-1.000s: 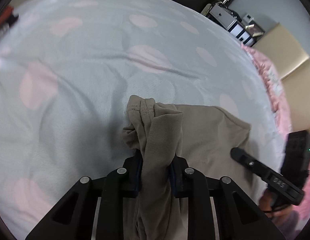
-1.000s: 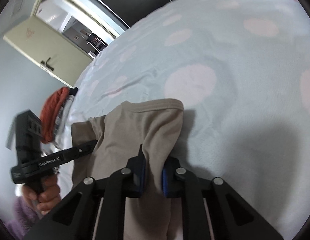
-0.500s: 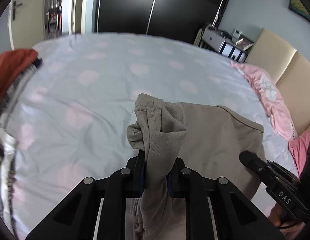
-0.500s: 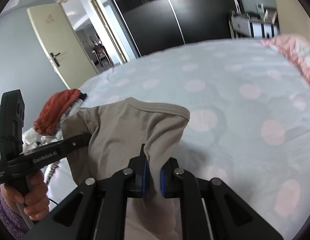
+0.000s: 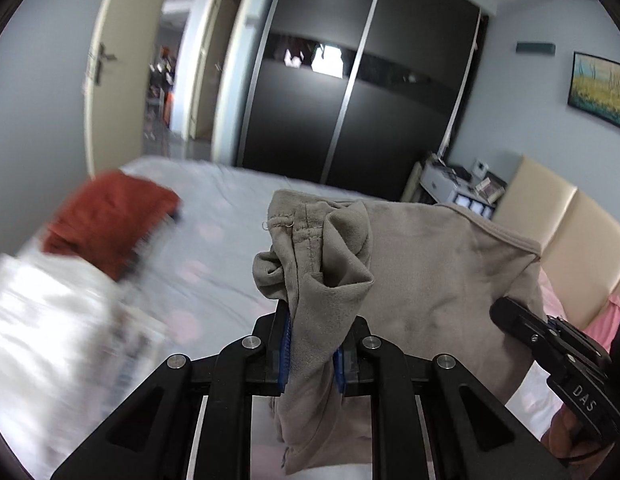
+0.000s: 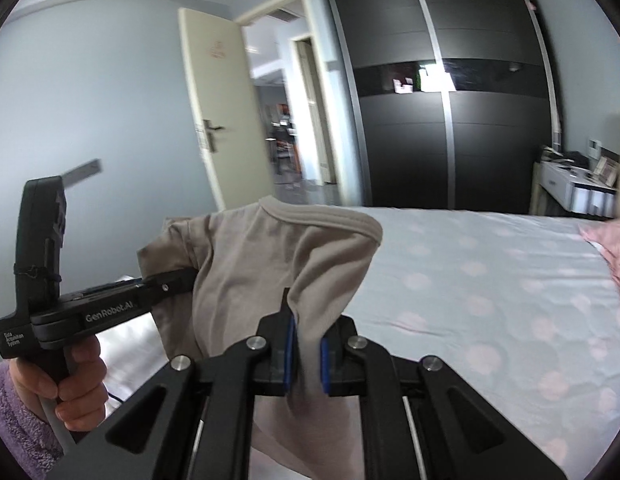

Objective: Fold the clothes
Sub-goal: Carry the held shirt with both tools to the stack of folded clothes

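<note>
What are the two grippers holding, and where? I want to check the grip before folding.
Both hold the beige shirt: the left gripper pinches a bunched sleeve hem, the right gripper the fabric below the neckband.

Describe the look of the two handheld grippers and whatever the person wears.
Both grippers are black plastic with silver screws and blue pads: left gripper, right gripper. The left one's body reads "GenRobot.AI" and "Data Acquisition System"; the right one's reads "DAS". A fuzzy purple sleeve covers the left wrist.

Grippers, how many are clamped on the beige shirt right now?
2: the left gripper pinches a bunched edge of the beige cotton shirt; the right gripper pinches the other side.
</note>
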`<state>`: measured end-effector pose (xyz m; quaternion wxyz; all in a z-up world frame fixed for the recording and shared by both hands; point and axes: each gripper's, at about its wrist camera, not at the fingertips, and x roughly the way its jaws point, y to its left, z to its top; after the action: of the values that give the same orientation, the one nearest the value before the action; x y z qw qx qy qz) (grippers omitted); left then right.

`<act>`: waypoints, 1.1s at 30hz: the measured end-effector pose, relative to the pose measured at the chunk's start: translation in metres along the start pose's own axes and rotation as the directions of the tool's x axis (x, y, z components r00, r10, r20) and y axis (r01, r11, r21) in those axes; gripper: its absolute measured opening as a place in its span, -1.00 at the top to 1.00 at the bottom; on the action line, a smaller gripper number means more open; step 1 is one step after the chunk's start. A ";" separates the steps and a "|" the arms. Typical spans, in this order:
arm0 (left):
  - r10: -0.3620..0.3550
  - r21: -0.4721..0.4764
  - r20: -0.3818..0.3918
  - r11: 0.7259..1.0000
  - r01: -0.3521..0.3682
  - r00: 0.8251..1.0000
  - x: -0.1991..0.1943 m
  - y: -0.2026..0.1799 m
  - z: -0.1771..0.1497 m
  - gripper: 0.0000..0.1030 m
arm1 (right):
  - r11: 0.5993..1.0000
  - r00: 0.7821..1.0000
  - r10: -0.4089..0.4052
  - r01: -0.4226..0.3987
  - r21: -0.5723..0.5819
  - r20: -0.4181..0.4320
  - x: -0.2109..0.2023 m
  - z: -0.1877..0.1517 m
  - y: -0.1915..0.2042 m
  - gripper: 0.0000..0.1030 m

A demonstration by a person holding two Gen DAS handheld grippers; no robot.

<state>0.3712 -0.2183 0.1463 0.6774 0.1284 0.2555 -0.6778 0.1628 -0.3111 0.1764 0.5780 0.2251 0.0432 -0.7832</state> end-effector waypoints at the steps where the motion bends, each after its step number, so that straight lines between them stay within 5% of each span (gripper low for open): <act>1: 0.021 0.010 0.020 1.000 -0.021 1.000 -0.016 0.011 0.007 0.66 | 1.000 1.000 0.028 -0.028 -0.007 0.003 0.002 0.007 0.016 0.82; 7: 0.196 0.044 0.095 0.979 -0.201 0.976 -0.101 0.081 0.038 0.66 | 0.980 0.981 0.196 -0.195 -0.042 0.003 0.020 0.037 0.117 0.82; 16: 0.428 0.042 0.070 0.901 -0.432 0.901 -0.176 0.189 0.044 0.66 | 0.921 0.920 0.384 -0.387 -0.041 -0.075 0.060 0.031 0.254 0.82; 20: 0.486 0.098 0.021 0.869 -0.486 0.874 -0.169 0.223 0.050 0.66 | 0.905 0.897 0.423 -0.426 0.005 -0.130 0.082 0.017 0.282 0.82; 24: 0.494 0.136 -0.030 0.863 -0.486 0.869 -0.132 0.250 0.053 0.66 | 0.914 0.899 0.404 -0.405 0.026 -0.171 0.118 0.007 0.279 0.83; 29: 0.463 0.140 -0.132 0.884 -0.446 0.876 -0.050 0.285 0.052 0.66 | 0.940 0.907 0.336 -0.338 0.036 -0.254 0.191 -0.003 0.261 0.83; 33: 0.427 0.149 -0.208 0.903 -0.403 0.880 0.009 0.308 0.048 0.66 | 0.956 0.894 0.290 -0.285 0.067 -0.341 0.252 -0.018 0.240 0.82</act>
<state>0.6823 -0.2365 0.1285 0.7644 0.2939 0.2658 -0.5086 0.3323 -0.6077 0.1051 0.6688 0.3682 0.1048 -0.6374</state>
